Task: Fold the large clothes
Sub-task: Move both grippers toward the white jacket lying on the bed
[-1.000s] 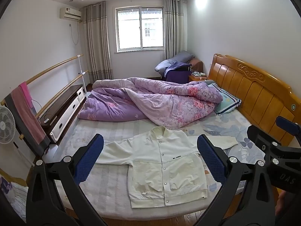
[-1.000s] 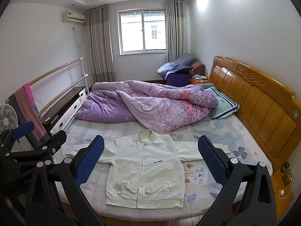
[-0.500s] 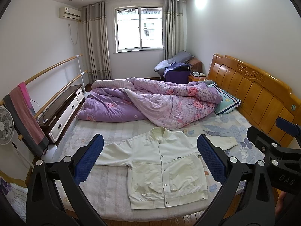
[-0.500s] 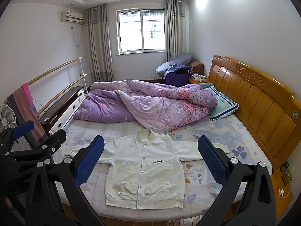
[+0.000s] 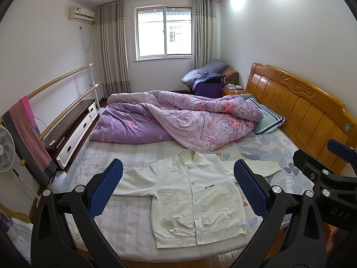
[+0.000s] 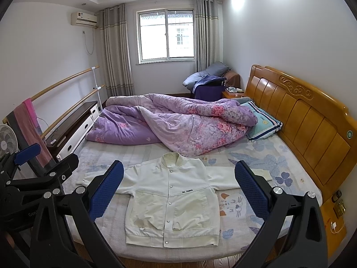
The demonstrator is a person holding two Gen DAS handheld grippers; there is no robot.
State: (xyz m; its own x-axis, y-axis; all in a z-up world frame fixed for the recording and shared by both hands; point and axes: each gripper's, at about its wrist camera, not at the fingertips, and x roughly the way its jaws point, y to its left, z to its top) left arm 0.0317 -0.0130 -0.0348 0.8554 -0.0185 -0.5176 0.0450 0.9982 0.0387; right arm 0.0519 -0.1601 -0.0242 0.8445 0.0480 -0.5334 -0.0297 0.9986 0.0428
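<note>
Both hand-held grippers, left (image 5: 178, 187) and right (image 6: 179, 188), are hovering wide open and holding nothing, while the jacket (image 6: 171, 203) is lying flat, buttoned, on the bed (image 6: 142, 154) near its front edge.

The jacket (image 5: 196, 198) chest reads "ALL THINGS"; right tongs (image 5: 339, 210) body reads "DAS".

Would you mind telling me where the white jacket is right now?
In both wrist views the white jacket lies spread flat, buttoned, at the near edge of the bed, its collar just short of the purple quilt.
</note>
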